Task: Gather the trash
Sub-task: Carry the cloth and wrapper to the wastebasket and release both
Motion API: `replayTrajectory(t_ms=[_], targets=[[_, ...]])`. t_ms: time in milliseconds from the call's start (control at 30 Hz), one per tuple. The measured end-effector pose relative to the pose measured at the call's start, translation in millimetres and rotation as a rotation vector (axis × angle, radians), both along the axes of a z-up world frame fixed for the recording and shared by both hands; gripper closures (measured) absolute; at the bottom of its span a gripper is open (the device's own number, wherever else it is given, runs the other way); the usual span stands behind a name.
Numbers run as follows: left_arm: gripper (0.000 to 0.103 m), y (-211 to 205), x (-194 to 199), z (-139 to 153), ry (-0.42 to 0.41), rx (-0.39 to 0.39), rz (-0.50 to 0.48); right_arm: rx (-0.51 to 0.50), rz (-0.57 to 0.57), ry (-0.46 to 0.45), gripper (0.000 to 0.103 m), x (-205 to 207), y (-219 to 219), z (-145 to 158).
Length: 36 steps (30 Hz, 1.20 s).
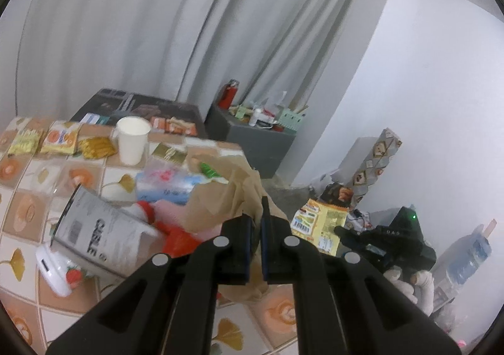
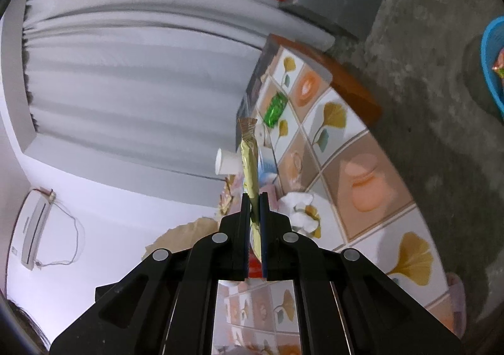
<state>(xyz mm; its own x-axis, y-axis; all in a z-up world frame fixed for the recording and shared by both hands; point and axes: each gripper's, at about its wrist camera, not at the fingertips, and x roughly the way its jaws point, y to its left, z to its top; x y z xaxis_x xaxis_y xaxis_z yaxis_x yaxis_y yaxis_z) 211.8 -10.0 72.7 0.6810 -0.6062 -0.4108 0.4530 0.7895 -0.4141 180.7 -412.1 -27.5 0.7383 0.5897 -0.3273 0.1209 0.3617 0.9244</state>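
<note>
Both views are evenly and softly lit, fairly bright, with no hard shadows and no clear single source. The pleated grey curtain (image 1: 132, 24) and plain white wall (image 1: 425, 96) look washed and slightly hazy. Fisheye distortion bends straight lines strongly, and a black rim cuts every corner. In the left wrist view the tilted grey-and-white printed carton (image 1: 94, 235) on the floral tiled worktop (image 1: 28, 213) is smeared by motion blur. In the right wrist view the rough grey concrete floor (image 2: 441, 122) looks grainy and dimmer.
</note>
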Motion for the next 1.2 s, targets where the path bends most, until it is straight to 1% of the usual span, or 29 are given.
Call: replayTrajectory(t_ms=[133, 267, 400, 567, 600, 700, 767, 800, 933, 1067, 1100, 1133, 1200], targets=[[0.098, -16, 2, 14, -0.023, -0.013, -0.027, 0.016, -0.046, -0.027, 0.099, -14, -23, 4], [0.098, -41, 9, 20, -0.010, -0.027, -0.085, 0.024, -0.104, -0.041, 0.099, -31, -49, 4], [0.098, -79, 15, 19, 0.004, -0.006, -0.157, 0.019, -0.191, -0.028, 0.099, -52, -81, -5], [0.098, -154, 27, 9, 0.048, 0.063, -0.296, -0.020, -0.339, 0.018, 0.099, -87, -126, -20], [0.098, -176, 31, 4, 0.067, 0.087, -0.335, -0.027, -0.362, 0.026, 0.099, -93, -132, -23], [0.098, -224, 36, -13, 0.121, 0.146, -0.411, -0.056, -0.456, 0.067, 0.099, -113, -156, -35], [0.098, -268, 40, -31, 0.177, 0.200, -0.481, -0.072, -0.515, 0.102, 0.099, -126, -172, -46], [0.098, -283, 40, -37, 0.196, 0.222, -0.495, -0.077, -0.538, 0.119, 0.099, -131, -178, -51], [0.098, -367, 44, -80, 0.284, 0.328, -0.591, -0.099, -0.603, 0.188, 0.099, -143, -197, -74], [0.098, -442, 41, -124, 0.346, 0.440, -0.638, -0.128, -0.654, 0.277, 0.099, -139, -213, -102], [0.098, -453, 41, -132, 0.360, 0.448, -0.646, -0.126, -0.664, 0.301, 0.099, -135, -218, -111], [0.098, -469, 42, -145, 0.381, 0.459, -0.656, -0.130, -0.667, 0.313, 0.099, -138, -222, -114], [0.098, -494, 46, -166, 0.408, 0.492, -0.665, -0.146, -0.679, 0.350, 0.099, -129, -229, -125]])
